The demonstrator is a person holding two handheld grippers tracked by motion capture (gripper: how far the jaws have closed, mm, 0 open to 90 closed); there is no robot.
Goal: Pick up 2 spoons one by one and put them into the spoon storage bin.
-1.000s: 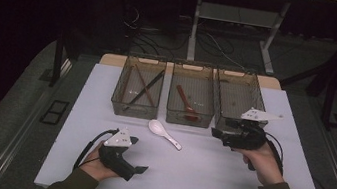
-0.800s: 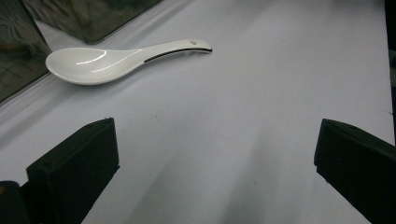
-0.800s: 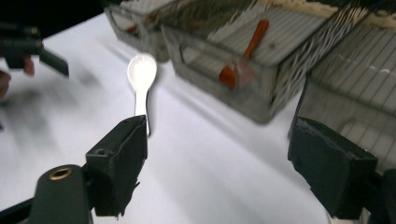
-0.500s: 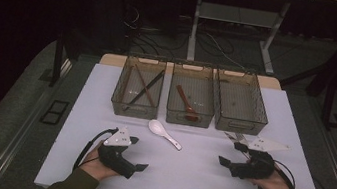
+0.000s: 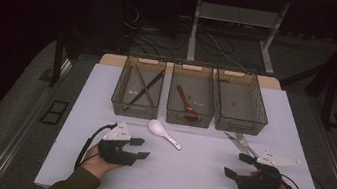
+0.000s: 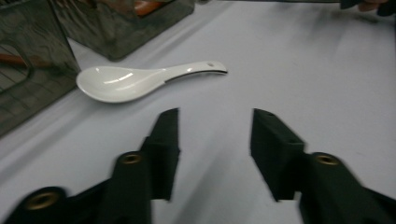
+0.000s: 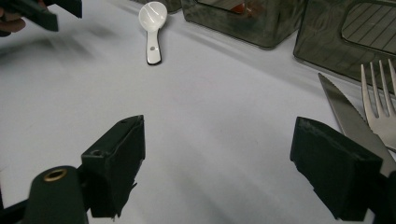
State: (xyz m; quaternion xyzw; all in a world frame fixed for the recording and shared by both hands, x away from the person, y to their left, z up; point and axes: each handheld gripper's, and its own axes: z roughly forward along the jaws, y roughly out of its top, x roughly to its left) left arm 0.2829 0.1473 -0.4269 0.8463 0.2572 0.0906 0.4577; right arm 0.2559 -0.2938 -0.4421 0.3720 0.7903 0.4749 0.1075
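Jaws of the left gripper (image 5: 140, 148) have just been closing and are now being held part-spread with nothing between them. White spoon (image 6: 140, 81) is lying on the table (image 5: 194, 179) ahead of the fingertips (image 6: 166, 140) and toward the left one, apart from both, its bowl near the trays (image 5: 191, 95). Right gripper (image 5: 239, 167), seen beside the right tray a second ago, is now being held low over the table; its jaws are spread wide and empty. Knife (image 7: 348, 116) and fork (image 7: 380, 105) are lying just beyond its right fingertip.
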